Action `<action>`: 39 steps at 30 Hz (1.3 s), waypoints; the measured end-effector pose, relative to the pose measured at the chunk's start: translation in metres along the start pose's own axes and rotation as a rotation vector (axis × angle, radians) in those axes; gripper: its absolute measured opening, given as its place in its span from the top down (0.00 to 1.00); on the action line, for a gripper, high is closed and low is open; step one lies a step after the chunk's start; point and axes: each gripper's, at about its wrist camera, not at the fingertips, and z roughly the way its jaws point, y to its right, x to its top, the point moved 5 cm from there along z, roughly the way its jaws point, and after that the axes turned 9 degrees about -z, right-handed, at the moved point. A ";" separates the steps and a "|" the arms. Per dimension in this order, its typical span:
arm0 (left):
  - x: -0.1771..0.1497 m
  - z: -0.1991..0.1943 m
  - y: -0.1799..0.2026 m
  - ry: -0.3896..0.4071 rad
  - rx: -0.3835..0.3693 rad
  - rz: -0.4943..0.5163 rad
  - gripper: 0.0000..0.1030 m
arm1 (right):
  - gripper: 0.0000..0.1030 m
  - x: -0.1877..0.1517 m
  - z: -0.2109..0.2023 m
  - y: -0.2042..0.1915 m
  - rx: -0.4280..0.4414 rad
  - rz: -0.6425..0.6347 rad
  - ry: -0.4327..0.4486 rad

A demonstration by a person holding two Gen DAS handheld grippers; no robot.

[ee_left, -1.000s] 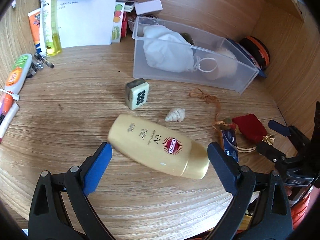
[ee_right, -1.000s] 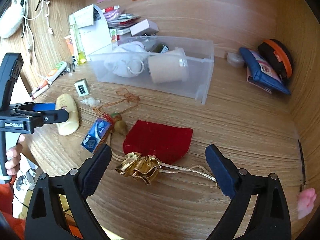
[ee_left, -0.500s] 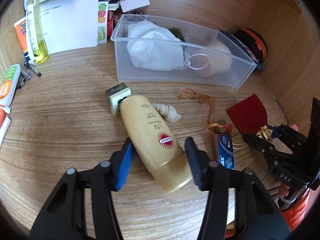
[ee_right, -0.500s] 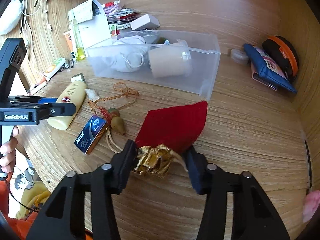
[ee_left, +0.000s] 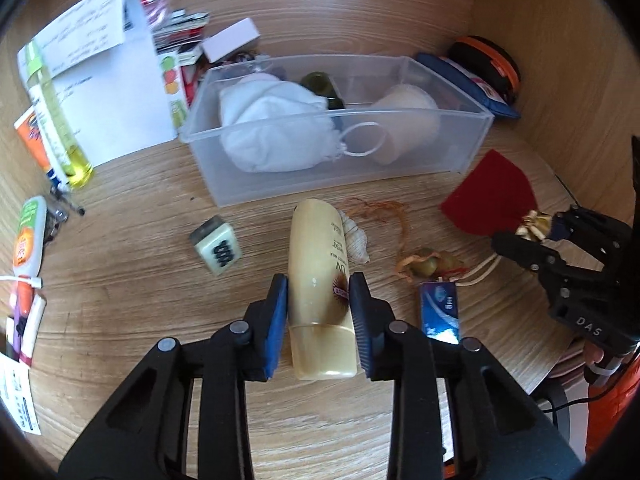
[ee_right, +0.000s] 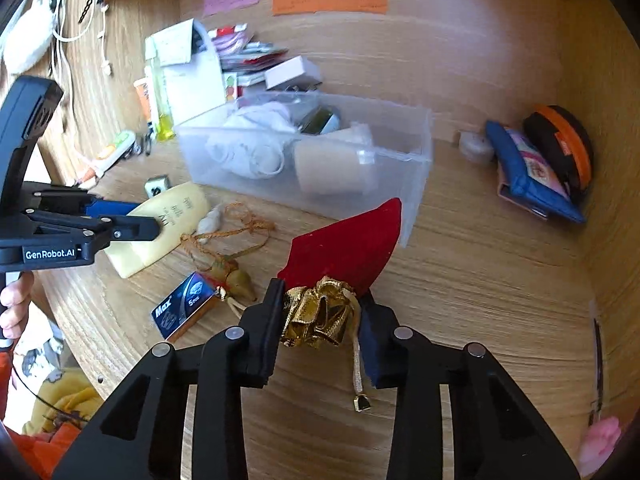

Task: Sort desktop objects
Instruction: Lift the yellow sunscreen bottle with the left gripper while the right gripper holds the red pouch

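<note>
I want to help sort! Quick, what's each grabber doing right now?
Left gripper: closing on the sunscreen bottle, pads against its sides.
Right gripper: closing on the red pouch, pinching its gold top.

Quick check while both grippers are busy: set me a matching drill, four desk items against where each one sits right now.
Items
1. sunscreen bottle
2. red pouch
3. white drawstring bag
4. blue Max box

Places
A. inside the clear plastic bin
B. flat on the desk, in neither gripper
C. between the closing jaws of the left gripper
D. gold ruffled neck between the closing jaws of the right gripper

Pairs: 1-C, 2-D, 3-A, 4-B
</note>
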 end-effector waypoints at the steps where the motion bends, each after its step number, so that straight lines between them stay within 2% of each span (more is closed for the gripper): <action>1: 0.000 0.002 0.003 -0.003 -0.005 0.007 0.69 | 0.70 0.001 0.002 0.000 -0.001 0.003 -0.006; 5: 0.002 0.012 0.012 -0.022 -0.006 0.028 0.67 | 0.70 -0.001 0.009 0.001 0.026 0.017 -0.023; 11: 0.002 0.033 0.022 -0.079 0.011 0.076 0.65 | 0.70 -0.002 0.006 0.004 0.018 0.016 -0.010; 17: 0.007 0.035 0.025 -0.057 0.009 0.070 0.65 | 0.70 -0.003 -0.001 0.008 0.005 0.017 0.006; 22: 0.009 0.023 0.028 -0.019 -0.002 0.071 0.75 | 0.70 0.000 -0.005 0.012 -0.008 0.020 0.017; 27: 0.012 0.009 0.030 0.014 -0.014 0.069 0.75 | 0.70 0.012 -0.016 0.016 -0.006 0.022 0.053; 39: 0.011 0.037 0.033 -0.061 0.009 0.136 0.75 | 0.70 0.022 -0.031 0.009 -0.012 -0.010 0.098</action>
